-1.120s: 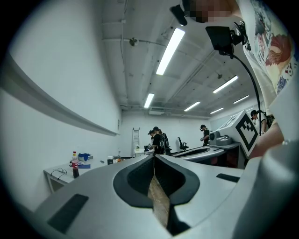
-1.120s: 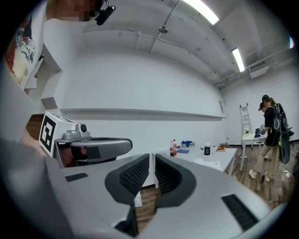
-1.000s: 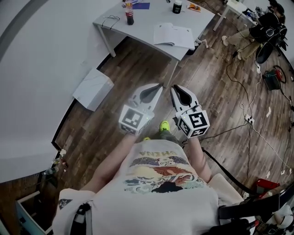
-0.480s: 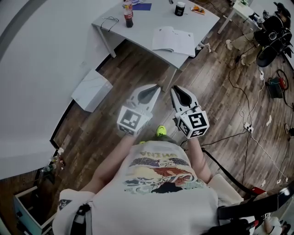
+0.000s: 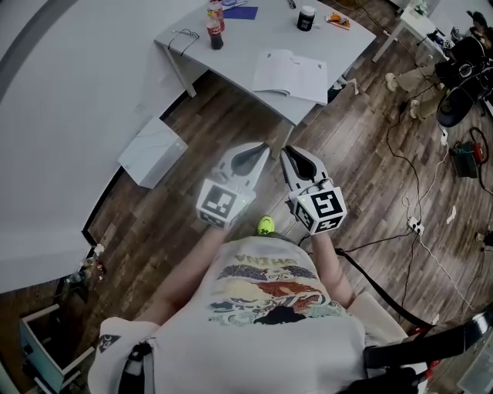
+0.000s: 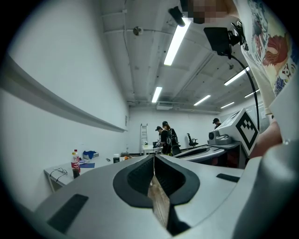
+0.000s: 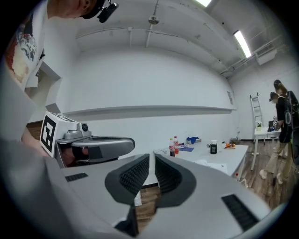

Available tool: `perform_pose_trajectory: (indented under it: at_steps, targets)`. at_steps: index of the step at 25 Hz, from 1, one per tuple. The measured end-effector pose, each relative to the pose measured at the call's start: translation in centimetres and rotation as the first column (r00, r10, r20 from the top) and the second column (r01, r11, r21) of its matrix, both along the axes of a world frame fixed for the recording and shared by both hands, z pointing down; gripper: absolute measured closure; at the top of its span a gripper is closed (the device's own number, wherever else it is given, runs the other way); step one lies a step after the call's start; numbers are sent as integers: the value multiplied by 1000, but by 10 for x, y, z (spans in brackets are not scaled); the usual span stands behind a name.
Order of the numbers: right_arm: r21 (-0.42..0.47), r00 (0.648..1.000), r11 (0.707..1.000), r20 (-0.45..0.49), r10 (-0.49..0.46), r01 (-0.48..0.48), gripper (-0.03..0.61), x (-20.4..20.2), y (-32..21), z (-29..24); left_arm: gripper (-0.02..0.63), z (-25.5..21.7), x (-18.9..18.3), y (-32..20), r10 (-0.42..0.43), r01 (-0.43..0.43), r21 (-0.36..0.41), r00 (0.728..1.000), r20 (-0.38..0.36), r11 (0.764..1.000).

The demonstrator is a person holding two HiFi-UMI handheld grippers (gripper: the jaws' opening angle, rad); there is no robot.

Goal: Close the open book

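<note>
The open book [image 5: 291, 75] lies flat with white pages up near the front edge of the grey table [image 5: 254, 35]; in the right gripper view the book [image 7: 212, 164] shows ahead to the right. Both grippers are held level in front of the person, well short of the table, above the wooden floor. My left gripper [image 5: 266, 145] [image 6: 153, 156] is shut, pads meeting, nothing held. Beside it, my right gripper [image 5: 283, 150] [image 7: 152, 156] has its jaws drawn together to a thin slit with nothing between them.
On the table stand a cola bottle [image 5: 214, 27], a dark cup [image 5: 306, 17] and a blue sheet [image 5: 235, 11]. A white box [image 5: 152, 151] lies on the floor by the wall, left of the table. Cables [image 5: 416, 223] run over the floor at right; people [image 5: 454, 61] stand far right.
The person has walked toward the table: table and book sit slightly lower and nearer in the head view. Both grippers travelled along, still side by side, jaws unchanged.
</note>
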State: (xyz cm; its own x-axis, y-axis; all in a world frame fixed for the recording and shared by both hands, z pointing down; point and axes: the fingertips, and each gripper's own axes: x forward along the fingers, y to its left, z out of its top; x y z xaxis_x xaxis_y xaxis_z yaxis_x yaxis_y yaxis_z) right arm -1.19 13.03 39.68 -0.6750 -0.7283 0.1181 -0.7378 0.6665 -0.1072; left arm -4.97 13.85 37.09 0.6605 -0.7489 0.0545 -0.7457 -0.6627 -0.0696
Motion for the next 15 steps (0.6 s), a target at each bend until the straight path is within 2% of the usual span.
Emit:
perform_pose_trajectory:
  at_steps: [8, 15]
  targets:
    - [-9, 999, 999, -4, -36, 36, 545, 17, -21, 9, 601, 5, 21, -27, -23, 23, 4, 1000, 5, 1000]
    - [-7, 999, 999, -13, -38, 38, 545, 48, -42, 15, 601, 13, 48, -47, -37, 37, 3, 999, 16, 999]
